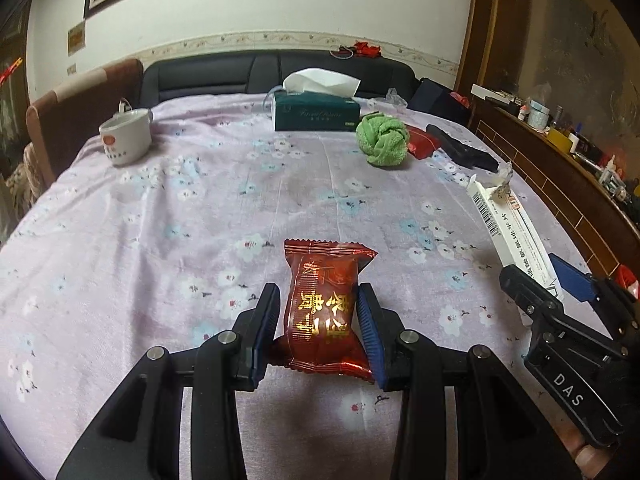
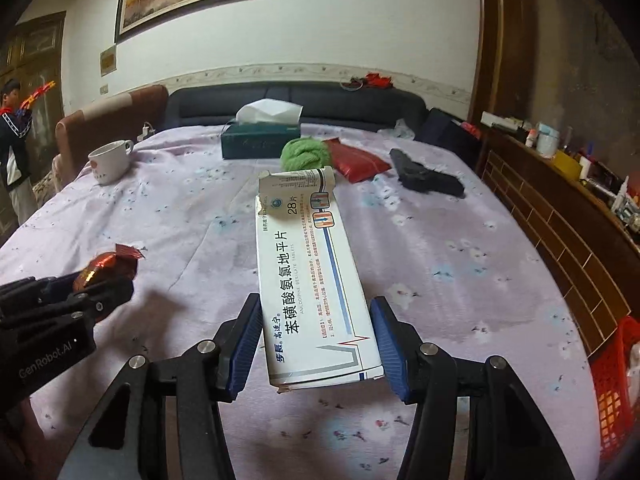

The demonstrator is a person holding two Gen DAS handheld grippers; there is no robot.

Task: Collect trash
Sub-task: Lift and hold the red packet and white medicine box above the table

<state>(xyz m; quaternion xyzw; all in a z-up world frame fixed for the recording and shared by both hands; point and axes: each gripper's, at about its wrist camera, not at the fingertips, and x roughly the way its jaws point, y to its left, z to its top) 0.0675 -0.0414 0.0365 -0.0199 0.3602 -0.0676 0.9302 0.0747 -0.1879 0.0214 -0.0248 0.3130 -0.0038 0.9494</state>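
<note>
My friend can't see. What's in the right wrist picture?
The right gripper holds a white medicine box over a flowery purple tablecloth. Behind sit a white mug, tissue box and green cloth.

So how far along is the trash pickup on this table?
Nothing looks binned yet. The left hand-held gripper is shut on a red snack wrapper; the right hand-held gripper holds a torn white pill box. The red basket waits at the table's edge. Another red packet remains.

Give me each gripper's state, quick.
Left gripper: shut on the red foil snack packet.
Right gripper: shut on the white cardboard medicine box.
</note>
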